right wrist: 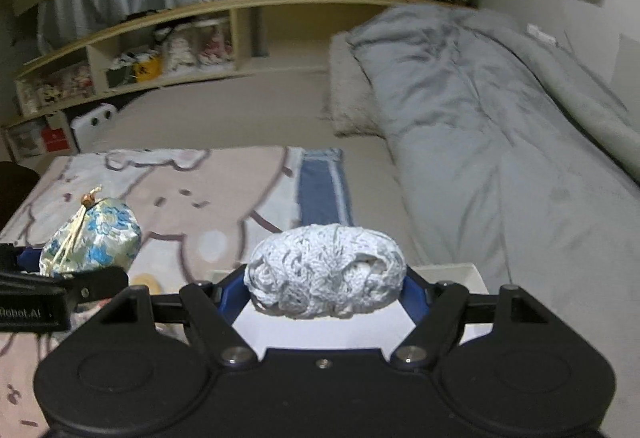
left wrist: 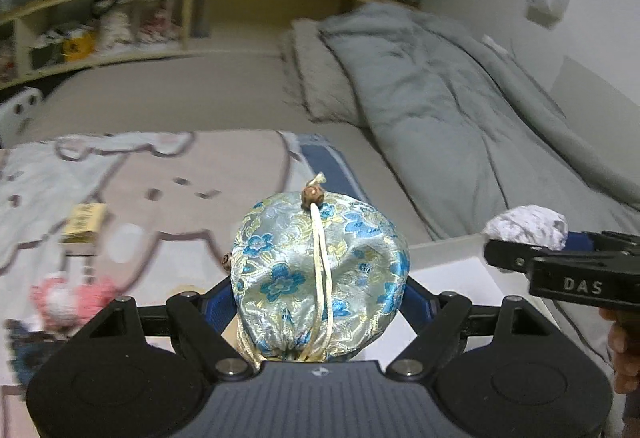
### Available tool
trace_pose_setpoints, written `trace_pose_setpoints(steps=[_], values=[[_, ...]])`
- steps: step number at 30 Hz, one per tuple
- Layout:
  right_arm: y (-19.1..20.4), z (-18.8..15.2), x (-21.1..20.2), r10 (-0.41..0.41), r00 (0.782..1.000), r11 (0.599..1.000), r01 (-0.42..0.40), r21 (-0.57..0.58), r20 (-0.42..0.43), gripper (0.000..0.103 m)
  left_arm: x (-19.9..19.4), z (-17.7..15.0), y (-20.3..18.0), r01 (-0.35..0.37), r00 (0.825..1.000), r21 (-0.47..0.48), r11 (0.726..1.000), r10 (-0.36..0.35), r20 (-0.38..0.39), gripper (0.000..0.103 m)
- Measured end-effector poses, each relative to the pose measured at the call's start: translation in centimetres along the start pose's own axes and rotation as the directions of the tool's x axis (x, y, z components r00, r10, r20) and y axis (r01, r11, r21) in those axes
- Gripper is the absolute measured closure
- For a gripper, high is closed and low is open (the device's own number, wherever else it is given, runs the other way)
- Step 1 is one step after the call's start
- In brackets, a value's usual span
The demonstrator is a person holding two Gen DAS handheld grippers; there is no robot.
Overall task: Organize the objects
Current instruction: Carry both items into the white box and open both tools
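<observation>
My left gripper (left wrist: 320,294) is shut on a blue-flowered brocade drawstring pouch (left wrist: 320,274) with a cream cord and a wooden bead, held above the bed. The pouch also shows at the left of the right wrist view (right wrist: 94,242). My right gripper (right wrist: 326,278) is shut on a white crocheted bundle (right wrist: 326,272), held over a white tray (right wrist: 448,272). The bundle (left wrist: 528,226) and the tray (left wrist: 444,254) show at the right of the left wrist view.
A cartoon-print blanket (left wrist: 160,173) covers the near bed, with a small tan box (left wrist: 82,224) and a pink knitted item (left wrist: 74,298) on it. A grey duvet (right wrist: 500,125) lies to the right. A wooden shelf (right wrist: 180,49) with clutter runs along the back.
</observation>
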State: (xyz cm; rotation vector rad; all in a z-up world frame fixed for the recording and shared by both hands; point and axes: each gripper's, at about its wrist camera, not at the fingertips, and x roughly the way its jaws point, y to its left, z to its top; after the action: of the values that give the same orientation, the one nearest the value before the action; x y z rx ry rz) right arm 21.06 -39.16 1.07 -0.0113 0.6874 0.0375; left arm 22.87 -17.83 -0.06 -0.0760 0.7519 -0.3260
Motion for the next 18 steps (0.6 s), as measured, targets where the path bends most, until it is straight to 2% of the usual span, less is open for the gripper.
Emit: trace_pose_setpoints(steps=[3, 8, 18], values=[[-1.3, -0.7, 1.6, -0.008, 1.0, 1.0, 0.008, 0.009, -0.027, 0.026, 2.8, -0.3, -1.5, 0.029, 0.999, 0.026, 0.999, -0.028, -0.042, 0.021], [-2.9, -1.6, 4.6, -0.009, 0.997, 0.999, 0.012, 0.036, -0.072, 0.026, 6.6, -0.9, -3.4, 0.039, 0.996, 0.059, 0.997, -0.034, -0.086, 0.021], [-4.1, -2.3, 10.5, 0.024, 0.983, 0.998, -0.013, 0.062, -0.18, 0.026, 12.1, -2.4, -3.7, 0.028, 0.989, 0.097, 0.995, -0.014, -0.148, 0.021]])
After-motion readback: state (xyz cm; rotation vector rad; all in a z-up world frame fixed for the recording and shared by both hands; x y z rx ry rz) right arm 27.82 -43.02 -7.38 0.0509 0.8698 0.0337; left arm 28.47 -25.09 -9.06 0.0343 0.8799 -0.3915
